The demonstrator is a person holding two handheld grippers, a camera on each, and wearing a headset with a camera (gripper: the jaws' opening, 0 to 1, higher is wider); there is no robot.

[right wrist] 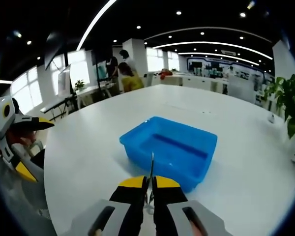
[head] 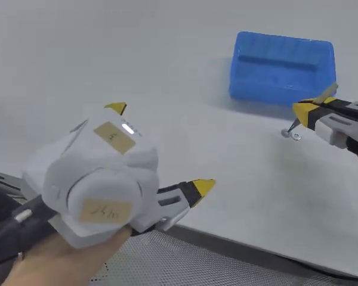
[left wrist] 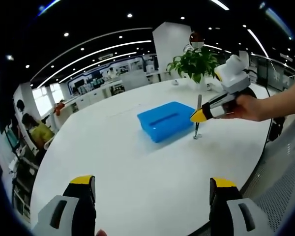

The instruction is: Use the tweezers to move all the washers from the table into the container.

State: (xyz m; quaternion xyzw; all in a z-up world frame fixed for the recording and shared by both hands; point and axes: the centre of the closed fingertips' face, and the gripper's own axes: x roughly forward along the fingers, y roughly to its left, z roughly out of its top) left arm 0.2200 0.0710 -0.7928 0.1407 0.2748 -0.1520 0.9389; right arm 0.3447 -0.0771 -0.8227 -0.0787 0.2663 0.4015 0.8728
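Note:
A blue container [head: 283, 68] stands on the white table [head: 167, 77], at the far right. Just in front of it my right gripper [head: 303, 112] is shut on metal tweezers [head: 291, 127], whose tips point down at the table. A small washer [head: 296, 137] lies at those tips. In the right gripper view the tweezers [right wrist: 151, 169] stick out from the shut gripper [right wrist: 150, 184] toward the container [right wrist: 169, 150]. My left gripper [head: 160, 147] is held near the table's front edge, open with nothing in it. The left gripper view has its wide-apart jaws, the container [left wrist: 164, 120] and the tweezers [left wrist: 197, 118].
The table's front edge [head: 244, 247] runs below my left gripper, with a mesh chair seat [head: 167, 262] under it. A potted plant [left wrist: 194, 64] stands at the table's far side. People sit at desks [right wrist: 123, 73] in the background.

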